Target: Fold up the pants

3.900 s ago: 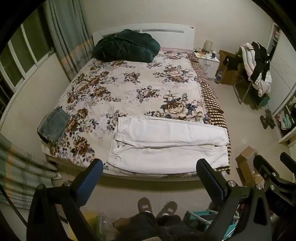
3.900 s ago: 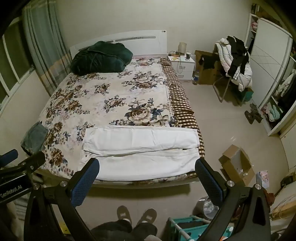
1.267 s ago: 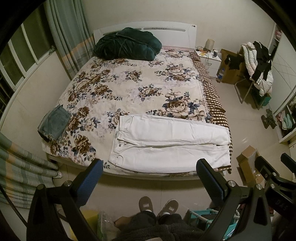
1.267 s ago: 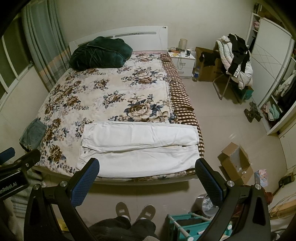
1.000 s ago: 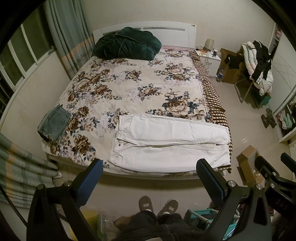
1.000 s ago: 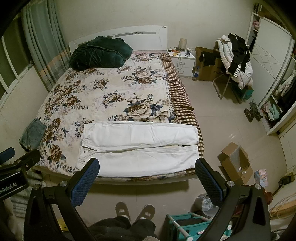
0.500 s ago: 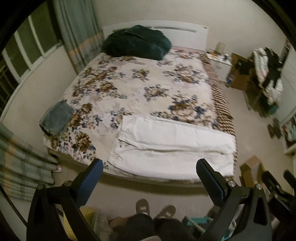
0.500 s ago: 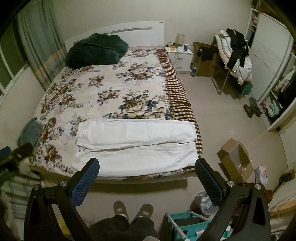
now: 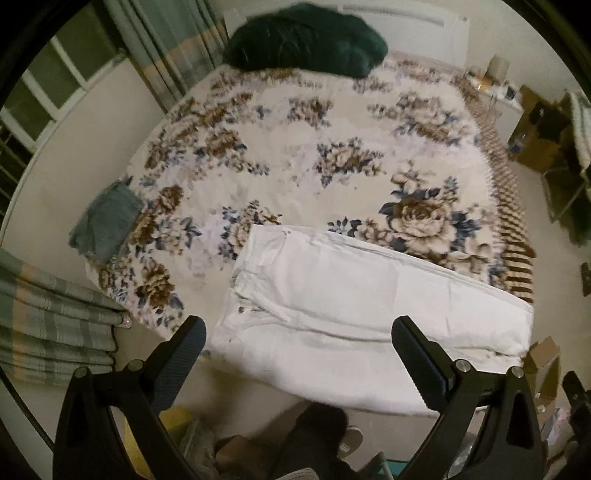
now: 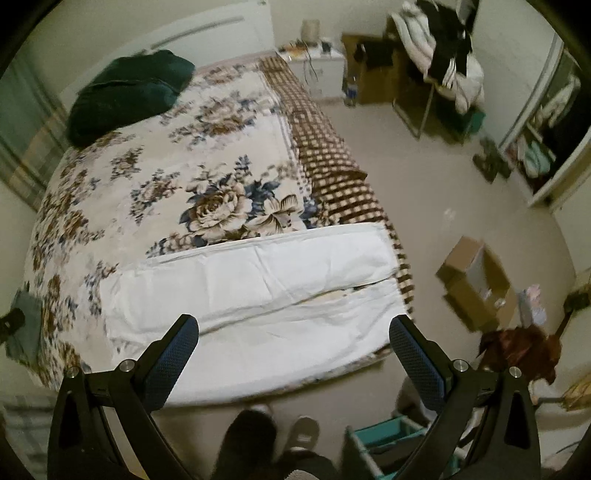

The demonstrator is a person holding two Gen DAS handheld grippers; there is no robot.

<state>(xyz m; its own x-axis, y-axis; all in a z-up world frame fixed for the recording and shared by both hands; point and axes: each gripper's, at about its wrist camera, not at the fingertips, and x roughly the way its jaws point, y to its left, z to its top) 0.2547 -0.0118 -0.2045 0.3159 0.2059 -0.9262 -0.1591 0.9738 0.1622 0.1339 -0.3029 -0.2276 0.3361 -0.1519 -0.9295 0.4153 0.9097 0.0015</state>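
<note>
White pants (image 9: pixel 354 295) lie flat along the near edge of a floral bed (image 9: pixel 332 122), waist to the left, legs stretching right. In the right wrist view the pants (image 10: pixel 258 291) show both legs side by side, cuffs at the right. My left gripper (image 9: pixel 298 349) hangs open above the waist end, holding nothing. My right gripper (image 10: pixel 293 343) is open too, over the near leg toward the cuffs. Neither touches the cloth.
Folded jeans (image 9: pixel 105 223) sit at the bed's left edge, and a dark green duvet (image 9: pixel 306 35) lies by the headboard. A cardboard box (image 10: pixel 474 284) and a teal basket (image 10: pixel 384 439) stand on the floor at right. The person's feet (image 10: pixel 291 432) are below.
Both grippers have moved forward and down toward the bed, so the pants now look much larger. The left view swung toward the waist, the right toward the cuffs. Both stay open.
</note>
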